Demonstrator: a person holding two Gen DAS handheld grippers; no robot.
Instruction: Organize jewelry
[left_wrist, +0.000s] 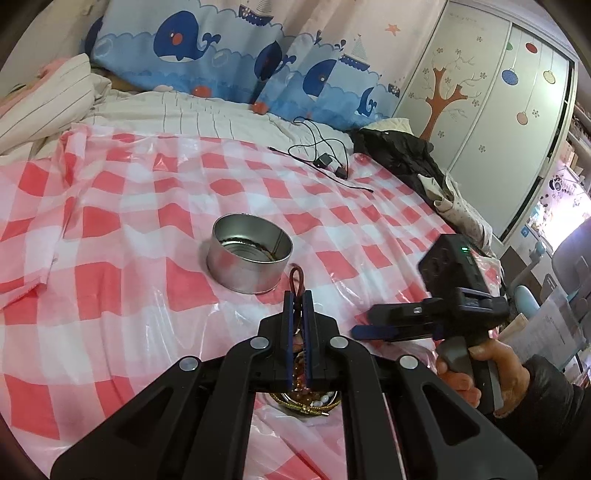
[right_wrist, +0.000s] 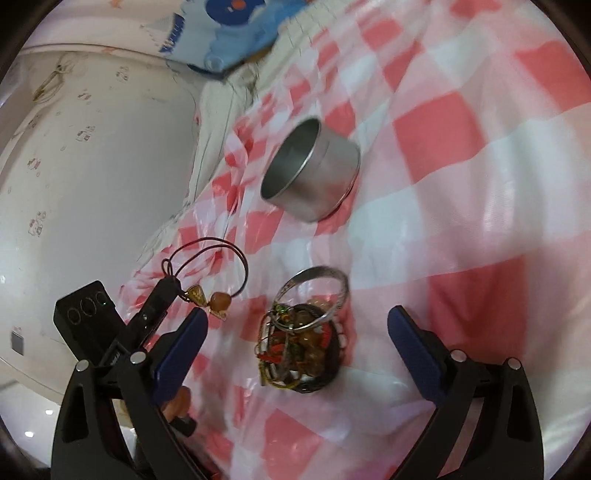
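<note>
Left gripper (left_wrist: 297, 295): nearest in the left wrist view, its blue pads (left_wrist: 289, 321) pressed together on a dark red cord bracelet (right_wrist: 207, 258), whose loop pokes up past the fingertips.
Cord bracelet: seen from the right wrist, it hangs off the cloth from the left gripper's tip, with a gold cone and an amber bead (right_wrist: 220, 300) dangling beside the tip.
Jewelry pile (right_wrist: 299, 350): a dark round dish heaped with amber beads, red and green bits and white beads, sitting on the cloth just under and behind the left gripper's fingers; a silver bangle (right_wrist: 314, 295) leans on top of it, tilted.
Right gripper (right_wrist: 295, 332): jaws spread wide with nothing clamped, the pile lying between them and a little ahead; no pad touches it.
Person's hand (left_wrist: 476, 373): wrapped around the right gripper's handle at the right edge of the left wrist view, dark sleeve behind.
Tin (left_wrist: 249, 258): a round, open silver tin, upright on the cloth beyond the pile; something dark lies along its bottom edge, too small to tell.
Cloth (left_wrist: 129, 229): red-and-white checked plastic sheet over a bed.
Black cable (left_wrist: 325, 155): coiled far across the cloth.
Dark jacket (left_wrist: 399, 151): heaped just beyond.
Whale-print curtain (left_wrist: 221, 48): farthest back.
</note>
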